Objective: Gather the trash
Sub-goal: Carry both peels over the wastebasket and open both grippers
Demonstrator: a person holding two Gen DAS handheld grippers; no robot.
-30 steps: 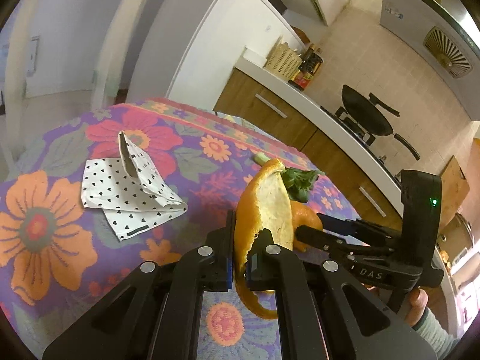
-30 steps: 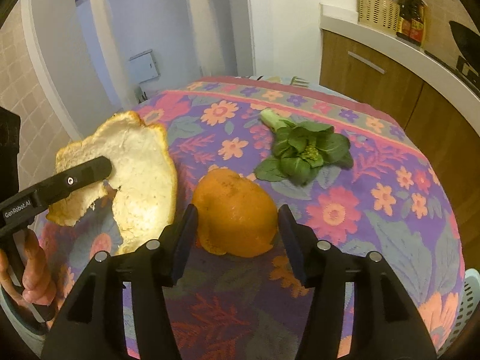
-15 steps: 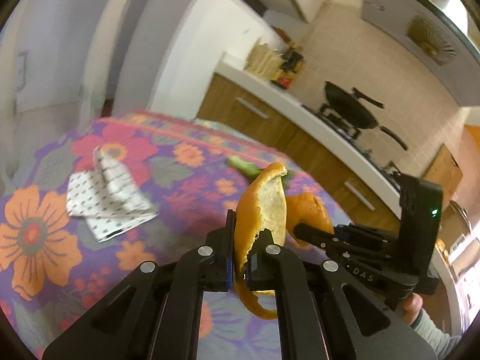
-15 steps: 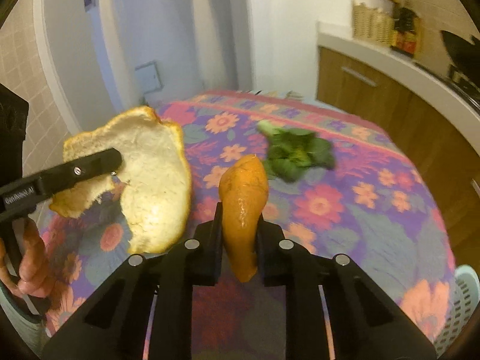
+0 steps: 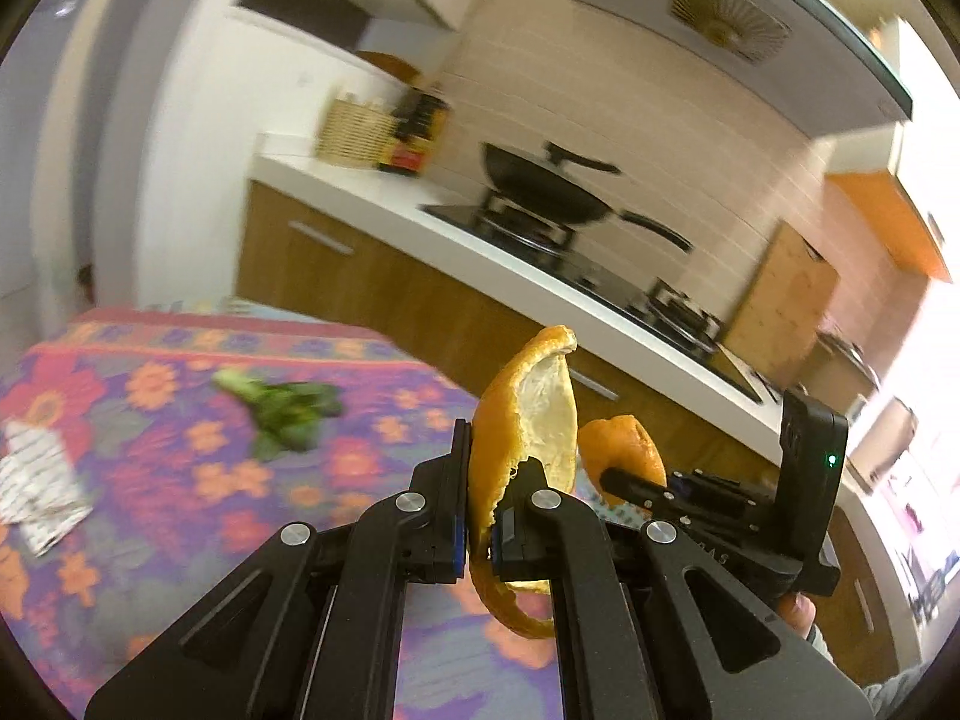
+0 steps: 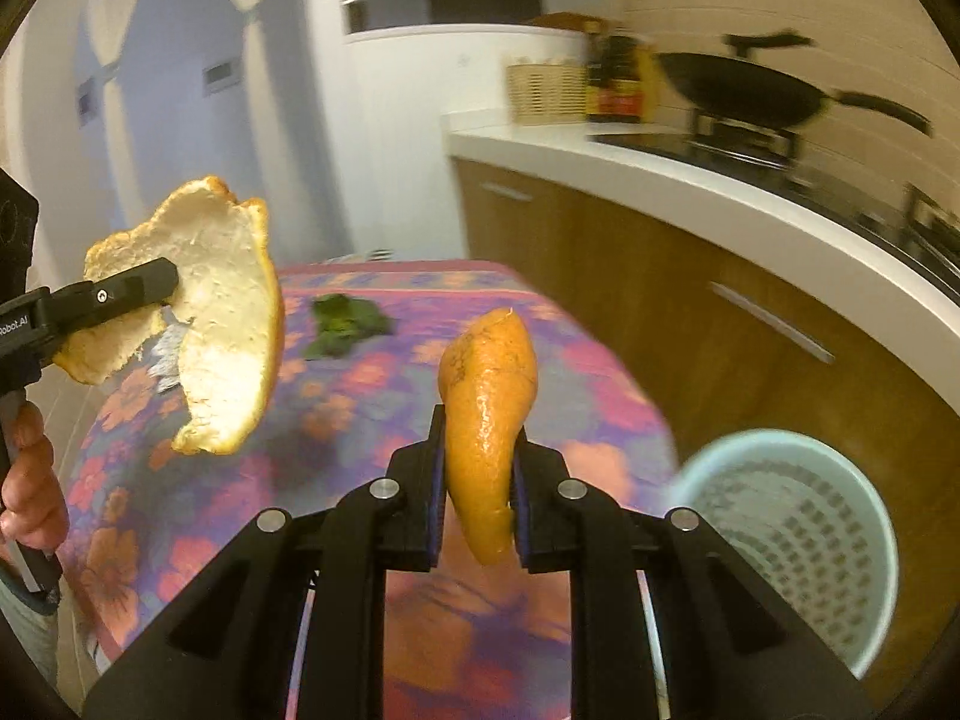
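Observation:
My left gripper [image 5: 478, 531] is shut on a large orange peel [image 5: 528, 414] and holds it in the air above the flowered table [image 5: 180, 480]. The same peel [image 6: 228, 312] shows at the left of the right wrist view, white side facing. My right gripper [image 6: 477, 510] is shut on a smaller orange peel [image 6: 486, 408], also lifted; it shows behind the large peel in the left wrist view [image 5: 624, 450]. A pale blue mesh waste basket [image 6: 792, 540] stands on the floor to the lower right of the table.
A leafy green vegetable [image 5: 282, 414] [image 6: 345, 324] and a spotted paper napkin [image 5: 36, 492] lie on the table. A kitchen counter [image 6: 720, 192] with a wok [image 6: 738, 90] and wooden cabinets runs behind and to the right.
Both grippers have risen and swung right with their peels. The right gripper closed on the small peel and lifted it off the table. The basket has come into the right view.

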